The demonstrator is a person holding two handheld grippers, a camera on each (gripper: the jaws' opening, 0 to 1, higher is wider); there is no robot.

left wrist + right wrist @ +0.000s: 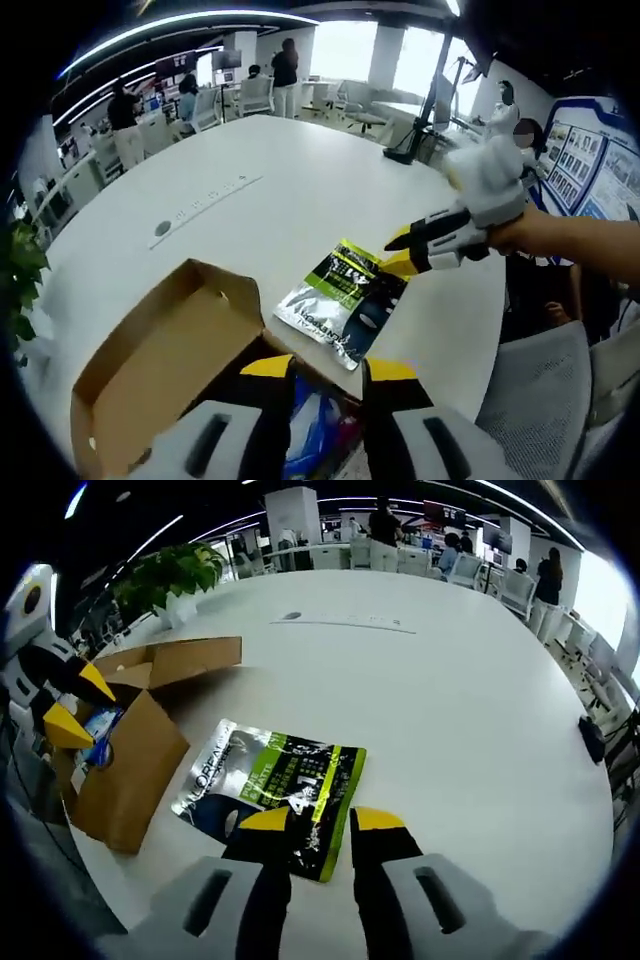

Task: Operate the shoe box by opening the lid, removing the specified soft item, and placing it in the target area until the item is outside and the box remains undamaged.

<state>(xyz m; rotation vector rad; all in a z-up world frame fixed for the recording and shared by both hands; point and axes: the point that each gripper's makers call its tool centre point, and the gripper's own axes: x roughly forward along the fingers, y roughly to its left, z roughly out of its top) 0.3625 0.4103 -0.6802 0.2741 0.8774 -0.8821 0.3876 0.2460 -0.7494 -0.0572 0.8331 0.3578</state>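
The silver-and-green foil pouch (275,780) lies flat on the white worktop (450,700) beside the open brown cardboard shoe box (165,365). The right claw (318,825) hovers over its near edge, jaws apart and empty, so placing looks done; next it should lift clear. The left claw (325,372) waits parted over the box.

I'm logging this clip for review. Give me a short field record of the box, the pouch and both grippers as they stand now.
box: brown cardboard shoe box, lid flap open, on the white table
box contents: something blue inside, not identifiable
pouch: silver, green and black pouch lying flat on the table, outside the box, beside it
left gripper: left gripper above the open box, jaws apart, holding nothing
right gripper: right gripper at the pouch's near edge, jaws apart; contact cannot be told
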